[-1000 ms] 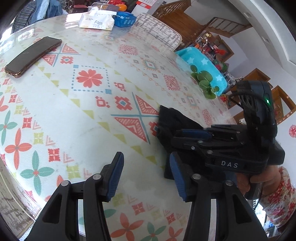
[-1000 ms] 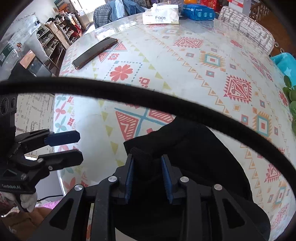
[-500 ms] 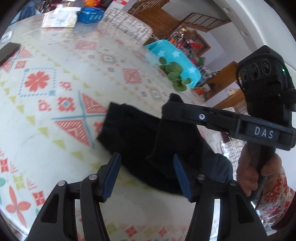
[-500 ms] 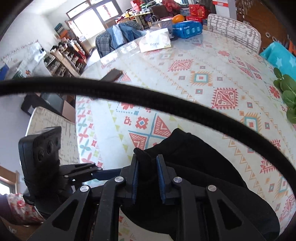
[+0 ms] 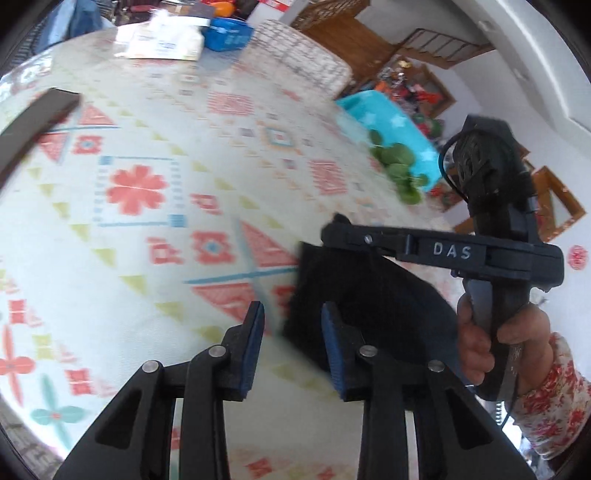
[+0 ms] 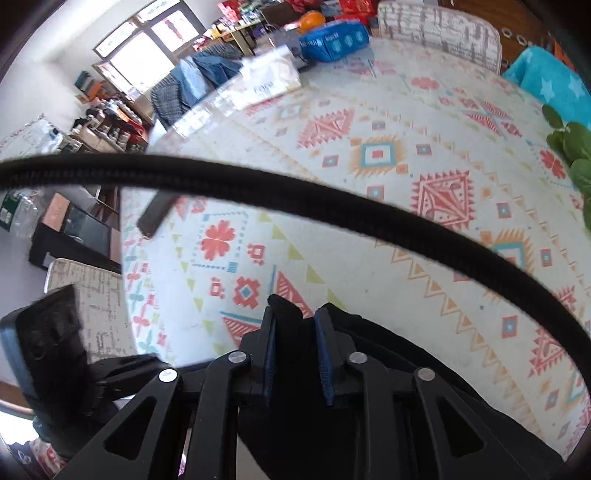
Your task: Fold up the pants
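Observation:
Black pants point(image 5: 369, 306) hang in a bunch over the patterned table, held up by my right gripper point(image 6: 293, 325), which is shut on a fold of the black pants point(image 6: 406, 387). In the left wrist view the right gripper point(image 5: 338, 230) shows from the side, pinching the cloth's top edge. My left gripper point(image 5: 291, 319) is open and empty, just left of the cloth's lower corner, its right finger close to the fabric. The left gripper body point(image 6: 55, 350) shows at the lower left of the right wrist view.
A dark phone point(image 5: 33, 122) lies at the table's left. A tissue pack point(image 5: 162, 40) and a blue pack point(image 5: 229, 31) sit at the far edge. Green leaves point(image 5: 402, 173) and a teal chair cover point(image 5: 388, 122) are at the right. A black cable point(image 6: 332, 206) crosses the right wrist view.
My right gripper has lifted the pants higher and moved right. My left gripper stayed open and swung so the cloth's edge now lies beside its right finger.

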Motion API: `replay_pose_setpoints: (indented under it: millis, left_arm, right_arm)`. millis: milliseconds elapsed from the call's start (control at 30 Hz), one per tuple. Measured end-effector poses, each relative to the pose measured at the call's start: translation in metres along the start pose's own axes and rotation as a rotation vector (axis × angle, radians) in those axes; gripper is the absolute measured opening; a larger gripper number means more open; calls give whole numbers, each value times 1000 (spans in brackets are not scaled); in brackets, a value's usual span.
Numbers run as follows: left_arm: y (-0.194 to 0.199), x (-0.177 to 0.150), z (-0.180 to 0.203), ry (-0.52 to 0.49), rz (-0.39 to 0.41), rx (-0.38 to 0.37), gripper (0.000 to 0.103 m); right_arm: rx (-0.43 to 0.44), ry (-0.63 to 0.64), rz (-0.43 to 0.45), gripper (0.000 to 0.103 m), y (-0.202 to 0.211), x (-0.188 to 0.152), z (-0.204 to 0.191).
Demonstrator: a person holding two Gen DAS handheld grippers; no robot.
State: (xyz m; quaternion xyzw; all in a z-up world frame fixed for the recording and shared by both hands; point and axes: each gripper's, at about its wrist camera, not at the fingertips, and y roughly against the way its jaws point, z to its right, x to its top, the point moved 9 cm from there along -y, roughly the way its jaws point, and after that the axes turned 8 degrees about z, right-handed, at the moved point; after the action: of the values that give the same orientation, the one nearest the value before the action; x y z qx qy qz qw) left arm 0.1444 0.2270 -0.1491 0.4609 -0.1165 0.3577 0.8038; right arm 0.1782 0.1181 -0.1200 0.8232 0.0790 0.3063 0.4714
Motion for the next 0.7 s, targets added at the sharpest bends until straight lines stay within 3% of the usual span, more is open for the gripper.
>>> replay_pose_setpoints:
  millis: [100,200,267,367,500,700]
  left_arm:
    - [13,7,-21,2,24,64,38]
    - [22,17,-20,-18,52,94,39]
    - [21,22,-3,-69,62,101,40]
    - [8,24,35,-145,48,47,44]
    - [-27,8,86,-274,1,9,47]
    - [-79,-28,87,-427,-103,156,47]
  right_arm:
    - [7,-26,-15,51,-14,-2,4]
    - [7,-56,82,52,14,9,5]
    - [-67,-63,171,53,47,13,18]
    - [-143,-126,218,53,83,-5,45]
    - [-253,-225,210,53,118,-74,94]
    - [-465,-362,136,53,150,-194,163]
